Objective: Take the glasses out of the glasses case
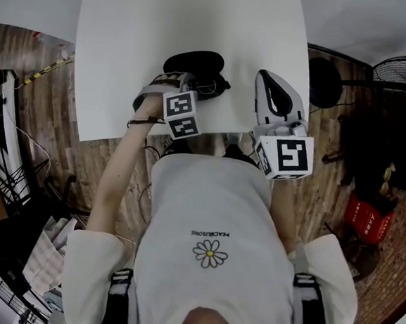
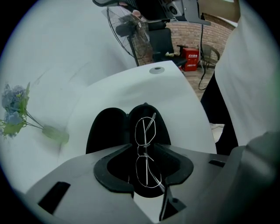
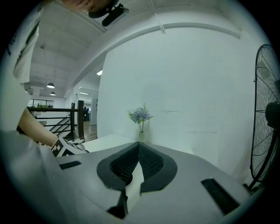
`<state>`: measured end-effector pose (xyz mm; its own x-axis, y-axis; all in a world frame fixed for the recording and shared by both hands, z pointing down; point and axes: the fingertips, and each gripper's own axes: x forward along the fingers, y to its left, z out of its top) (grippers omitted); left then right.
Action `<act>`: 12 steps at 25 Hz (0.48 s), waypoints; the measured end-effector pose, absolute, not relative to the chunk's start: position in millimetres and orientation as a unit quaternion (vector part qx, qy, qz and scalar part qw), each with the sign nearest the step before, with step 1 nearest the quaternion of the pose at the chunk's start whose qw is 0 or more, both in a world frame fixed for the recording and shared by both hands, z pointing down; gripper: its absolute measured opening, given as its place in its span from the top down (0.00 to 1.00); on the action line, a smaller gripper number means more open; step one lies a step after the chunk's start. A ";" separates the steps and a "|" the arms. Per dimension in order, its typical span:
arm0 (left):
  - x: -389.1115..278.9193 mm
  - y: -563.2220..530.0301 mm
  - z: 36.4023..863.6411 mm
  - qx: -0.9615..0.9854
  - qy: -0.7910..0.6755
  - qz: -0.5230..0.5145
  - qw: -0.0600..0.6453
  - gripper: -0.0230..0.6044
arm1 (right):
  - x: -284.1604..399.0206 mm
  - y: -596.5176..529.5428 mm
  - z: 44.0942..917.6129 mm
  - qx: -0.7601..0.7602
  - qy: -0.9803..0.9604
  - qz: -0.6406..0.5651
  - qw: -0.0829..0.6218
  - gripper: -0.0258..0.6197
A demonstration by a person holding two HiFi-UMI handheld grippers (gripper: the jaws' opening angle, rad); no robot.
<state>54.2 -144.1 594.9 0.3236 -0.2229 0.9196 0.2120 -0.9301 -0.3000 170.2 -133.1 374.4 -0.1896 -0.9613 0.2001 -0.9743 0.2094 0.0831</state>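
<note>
On the white table (image 1: 121, 52) lies an open black glasses case (image 1: 195, 60). In the left gripper view both halves of the case (image 2: 107, 129) show, with thin wire-framed glasses (image 2: 146, 131) resting in its right half. My left gripper (image 1: 190, 81) points steeply down over the case. Its jaws (image 2: 144, 148) stand open on either side of the glasses, and the pads do not press on the frame. My right gripper (image 1: 270, 80) hovers over the table's right part, apart from the case. Its jaws (image 3: 139, 146) are shut with nothing between them.
A small vase of pale blue flowers (image 3: 140, 116) stands at the table's far edge by the white wall. A floor fan (image 1: 403, 69) and a red box (image 1: 367, 218) are on the floor to the right. A black chair (image 2: 159, 39) is beyond the table.
</note>
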 end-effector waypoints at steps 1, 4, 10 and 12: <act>55.2 -143.7 596.6 -0.789 -0.001 -0.587 0.182 0.71 | 170.4 -133.3 375.1 0.628 -0.771 0.032 0.105 0.95; 58.4 -143.3 601.6 -0.785 -0.008 -0.596 0.167 0.75 | 170.8 -134.8 376.3 0.625 -0.773 0.033 0.106 0.95; 58.5 -142.7 604.4 -0.782 -0.013 -0.611 0.123 0.79 | 172.8 -132.0 385.5 0.627 -0.770 0.046 0.108 0.95; 57.7 -142.2 602.5 -0.783 -0.014 -0.611 0.120 0.80 | 171.4 -131.4 386.6 0.626 -0.770 0.051 0.108 0.95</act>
